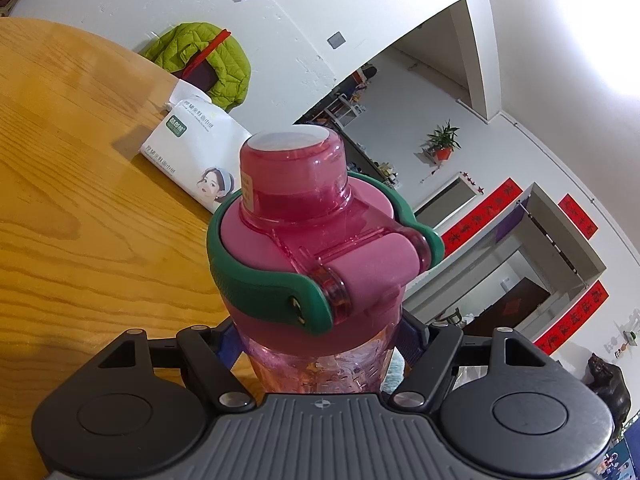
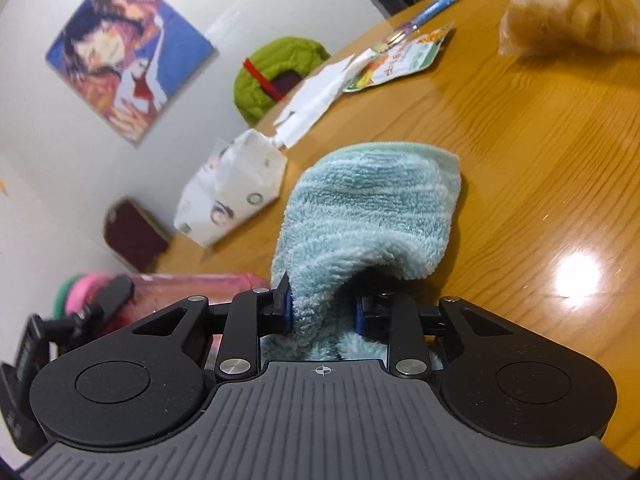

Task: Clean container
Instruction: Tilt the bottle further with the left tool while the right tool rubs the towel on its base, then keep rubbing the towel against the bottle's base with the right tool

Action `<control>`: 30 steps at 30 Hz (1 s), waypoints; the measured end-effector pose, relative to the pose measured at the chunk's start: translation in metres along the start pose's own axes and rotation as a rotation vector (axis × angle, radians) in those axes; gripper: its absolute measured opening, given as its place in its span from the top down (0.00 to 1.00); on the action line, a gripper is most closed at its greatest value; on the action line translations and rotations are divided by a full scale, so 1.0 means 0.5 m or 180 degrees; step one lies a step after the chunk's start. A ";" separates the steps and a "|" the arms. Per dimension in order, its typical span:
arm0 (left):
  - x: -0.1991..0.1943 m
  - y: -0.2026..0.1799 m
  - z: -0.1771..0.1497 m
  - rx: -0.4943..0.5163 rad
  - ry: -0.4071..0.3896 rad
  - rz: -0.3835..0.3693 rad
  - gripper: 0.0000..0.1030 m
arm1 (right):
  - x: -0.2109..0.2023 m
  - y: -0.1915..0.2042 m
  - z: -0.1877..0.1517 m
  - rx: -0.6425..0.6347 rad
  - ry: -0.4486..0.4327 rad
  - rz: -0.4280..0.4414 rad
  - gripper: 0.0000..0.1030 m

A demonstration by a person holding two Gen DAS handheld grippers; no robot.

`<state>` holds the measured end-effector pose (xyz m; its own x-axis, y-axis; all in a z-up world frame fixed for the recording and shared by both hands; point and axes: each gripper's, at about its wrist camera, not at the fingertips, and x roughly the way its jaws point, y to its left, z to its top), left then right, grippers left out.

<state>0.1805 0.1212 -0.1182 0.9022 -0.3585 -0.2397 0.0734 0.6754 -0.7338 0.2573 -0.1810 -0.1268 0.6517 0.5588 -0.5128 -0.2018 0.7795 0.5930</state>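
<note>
A pink see-through water bottle [image 1: 316, 240] with a pink lid and a green carry strap [image 1: 260, 292] fills the left wrist view. My left gripper [image 1: 320, 356] is shut on the bottle's body below the lid and holds it tilted over the wooden table [image 1: 80, 200]. My right gripper [image 2: 322, 308] is shut on a light blue fluffy cloth [image 2: 372, 208] that droops forward over the table. In the right wrist view the bottle [image 2: 192, 284] and the left gripper show at the lower left, beside the cloth.
A white tissue pack [image 1: 196, 148] lies on the table, also in the right wrist view [image 2: 232, 192]. Loose tissue [image 2: 316, 100], a snack packet [image 2: 400, 64] and a bag of yellow food [image 2: 576, 12] lie farther off. A green jacket [image 1: 200, 60] hangs on a chair.
</note>
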 end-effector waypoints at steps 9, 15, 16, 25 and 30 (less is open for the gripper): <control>0.003 0.006 0.005 0.0005 0.0007 -0.0007 0.30 | -0.016 0.006 0.008 -0.0317 -0.0077 -0.0232 0.75; 0.004 0.009 0.005 -0.0022 0.0014 0.0020 0.30 | -0.025 -0.075 0.016 0.0920 -0.0253 0.1120 0.77; 0.003 0.007 0.005 -0.0009 0.0012 0.0021 0.30 | -0.029 -0.087 0.017 0.1052 -0.0323 0.1248 0.77; 0.003 -0.002 0.004 0.0092 0.0007 0.0018 0.30 | -0.012 -0.093 0.018 0.1068 -0.0160 0.0690 0.76; 0.004 -0.004 0.003 0.0114 0.0006 0.0022 0.30 | 0.008 -0.068 0.013 0.0825 -0.0012 0.0603 0.76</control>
<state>0.1829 0.1201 -0.1163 0.9020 -0.3550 -0.2458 0.0824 0.7004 -0.7090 0.2715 -0.2068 -0.1450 0.6231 0.6858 -0.3761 -0.1272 0.5633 0.8164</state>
